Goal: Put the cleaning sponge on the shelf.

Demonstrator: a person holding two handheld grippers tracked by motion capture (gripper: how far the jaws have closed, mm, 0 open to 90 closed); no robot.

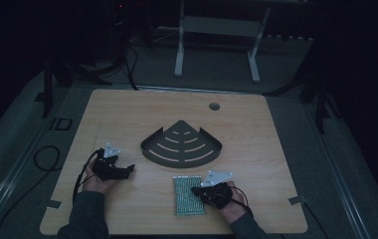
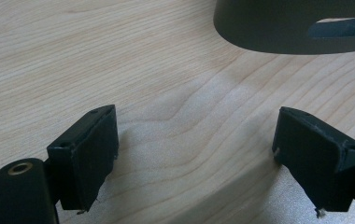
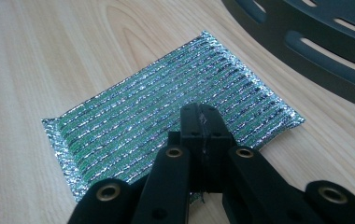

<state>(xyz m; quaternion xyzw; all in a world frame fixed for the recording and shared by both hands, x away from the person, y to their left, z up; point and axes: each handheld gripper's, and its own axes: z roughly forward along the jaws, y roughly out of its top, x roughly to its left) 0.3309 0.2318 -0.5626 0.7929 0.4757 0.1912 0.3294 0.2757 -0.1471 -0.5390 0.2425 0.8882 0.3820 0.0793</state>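
**Right gripper pinched shut over the sponge**

We see the right gripper [image 3: 202, 122] with jaws closed together, tip over the near edge of the glittery sponge [image 3: 166, 112], which lies flat, long axis running away from us, just before the tray [image 1: 182, 144]. Whether it pinches fabric, we cannot tell. Left gripper [image 2: 194, 154] rests wide open, farther off.

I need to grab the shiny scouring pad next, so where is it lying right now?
In the high view the scouring pad lies flat on the table near its front edge, right of centre, just in front of the dark fan-shaped rack, under the right gripper.
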